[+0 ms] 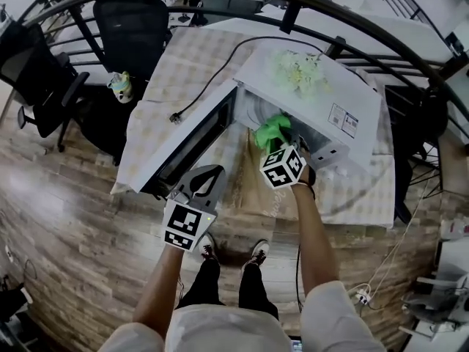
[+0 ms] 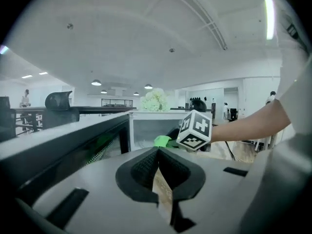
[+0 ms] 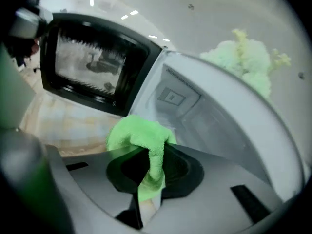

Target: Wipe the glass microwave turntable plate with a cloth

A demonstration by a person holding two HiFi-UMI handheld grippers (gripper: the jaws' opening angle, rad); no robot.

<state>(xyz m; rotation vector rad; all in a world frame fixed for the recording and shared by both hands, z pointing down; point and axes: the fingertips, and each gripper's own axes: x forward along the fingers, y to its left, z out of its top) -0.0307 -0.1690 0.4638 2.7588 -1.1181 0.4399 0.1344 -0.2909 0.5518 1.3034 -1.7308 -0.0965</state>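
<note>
The right gripper (image 3: 153,155) pinches a green cloth (image 3: 141,133) between its jaws; the cloth bunches above them and a strip hangs down through the gap. In the head view it sits at the mouth of the white microwave (image 1: 322,86), the cloth just inside the opening. The glass plate cannot be made out clearly in the cavity. The microwave door (image 1: 192,147) is swung wide to the left, its dark window facing up.

The left gripper (image 2: 158,152) hangs lower, near the outer edge of that door – its jaws are pressed together with nothing in them. A bunch of pale flowers (image 1: 299,70) lies on top of the microwave, which stands on a worktop (image 1: 198,57) under a checked cover. A black power cord (image 1: 212,79) trails across the cover, unplugged.
</note>
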